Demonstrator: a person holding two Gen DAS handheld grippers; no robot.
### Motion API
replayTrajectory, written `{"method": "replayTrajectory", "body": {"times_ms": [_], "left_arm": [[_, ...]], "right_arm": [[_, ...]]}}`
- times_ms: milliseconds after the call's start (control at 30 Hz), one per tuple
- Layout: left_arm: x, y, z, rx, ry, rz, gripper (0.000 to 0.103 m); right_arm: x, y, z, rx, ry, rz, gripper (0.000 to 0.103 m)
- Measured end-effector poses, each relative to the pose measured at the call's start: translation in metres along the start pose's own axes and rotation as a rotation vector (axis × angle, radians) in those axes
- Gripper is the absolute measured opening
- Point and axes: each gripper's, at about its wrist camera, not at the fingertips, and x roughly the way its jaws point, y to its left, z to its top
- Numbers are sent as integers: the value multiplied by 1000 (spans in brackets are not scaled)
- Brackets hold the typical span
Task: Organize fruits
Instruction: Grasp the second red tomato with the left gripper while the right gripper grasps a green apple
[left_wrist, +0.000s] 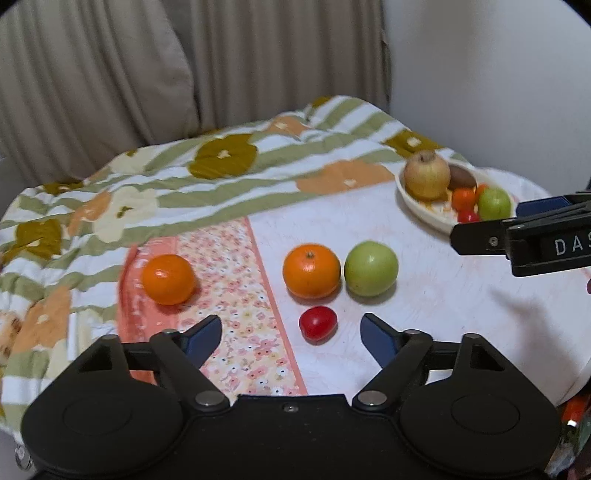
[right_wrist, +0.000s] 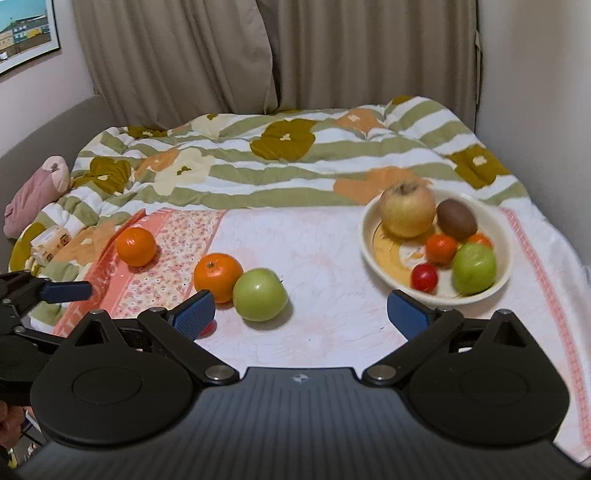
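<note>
My left gripper (left_wrist: 291, 330) is open and empty, its fingertips on either side of a small red tomato (left_wrist: 317, 322) on the cloth. Just beyond lie an orange (left_wrist: 311, 270) touching a green apple (left_wrist: 371, 268), and a second orange (left_wrist: 168, 279) further left. My right gripper (right_wrist: 301, 308) is open and empty, hovering between the loose green apple (right_wrist: 259, 294) and the white bowl (right_wrist: 373, 254). The bowl holds a yellow apple (right_wrist: 407, 209), a kiwi (right_wrist: 456, 218), a green apple (right_wrist: 474, 268) and small red and orange fruits. The right gripper also shows in the left wrist view (left_wrist: 524, 236).
A rumpled flowered quilt (right_wrist: 280, 158) lies behind the fruits, with curtains (right_wrist: 295, 51) and a wall beyond. A pink cushion (right_wrist: 37, 195) and a small box (right_wrist: 50, 243) sit at far left. The left gripper's fingertip (right_wrist: 66, 290) shows at the left edge.
</note>
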Motion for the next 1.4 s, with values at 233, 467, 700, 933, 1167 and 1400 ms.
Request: {"method": "replayTrajectory", "body": {"times_ms": [233,467,700,933,1167,1400], "left_arm": [[46,7,-5,42,40,-67,72],[72,4,-8,82,65,-106,60],[83,0,-9,105,80,-134,51],[85,1,-9,105,78,-172,38],[81,8,-12,81,85,-150,38],[77,22,-16,37,93,-120,38]], "right_arm": [[40,11,-13,50,14,-15,103],[64,14,-19,69,25,-25,103],[75,16,-21,68,37,-26,103],[82,19,-20,60,46,-17,99],[96,27,-17,38,65,4,94],[111,32,-14,17,67,20,91]]}}
